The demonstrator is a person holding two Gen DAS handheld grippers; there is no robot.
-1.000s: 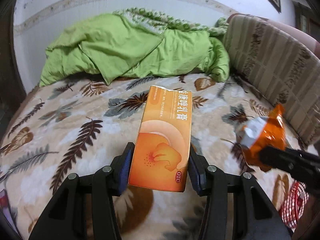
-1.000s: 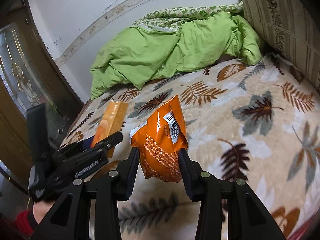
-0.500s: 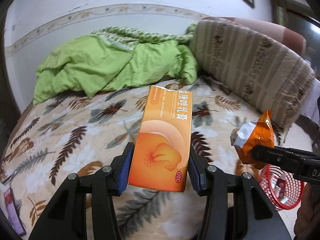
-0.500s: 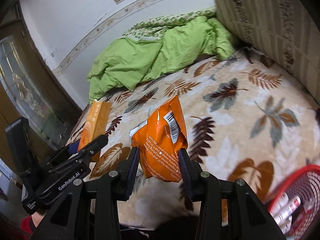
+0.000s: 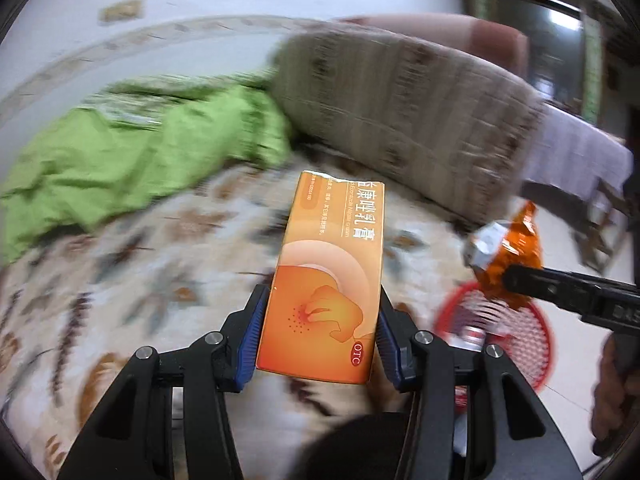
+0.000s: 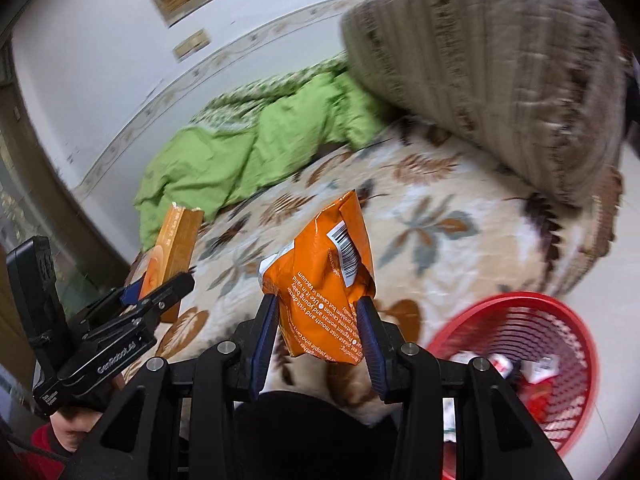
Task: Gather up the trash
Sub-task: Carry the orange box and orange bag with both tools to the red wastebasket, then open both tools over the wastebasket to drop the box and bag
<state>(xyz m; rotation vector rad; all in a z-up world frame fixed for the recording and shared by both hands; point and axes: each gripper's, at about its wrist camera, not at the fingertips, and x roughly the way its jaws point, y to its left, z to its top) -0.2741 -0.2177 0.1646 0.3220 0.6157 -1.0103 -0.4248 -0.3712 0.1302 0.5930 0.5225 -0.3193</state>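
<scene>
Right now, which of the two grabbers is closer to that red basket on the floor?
The right one. The right gripper, clamping the orange wrapper, hangs just beside the red basket. The left gripper, clamping the orange box, is farther off, over the bed.

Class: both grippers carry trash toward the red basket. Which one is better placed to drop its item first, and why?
Probably the right gripper: its orange packet is nearer the red basket, which sits on its side.

The left gripper [image 5: 318, 332] has its blue-padded jaws clamped on an orange medicine box [image 5: 328, 280], held upright. To its right, the right gripper [image 6: 318, 336] pinches an orange snack wrapper [image 6: 324, 292], jaws closed.
</scene>
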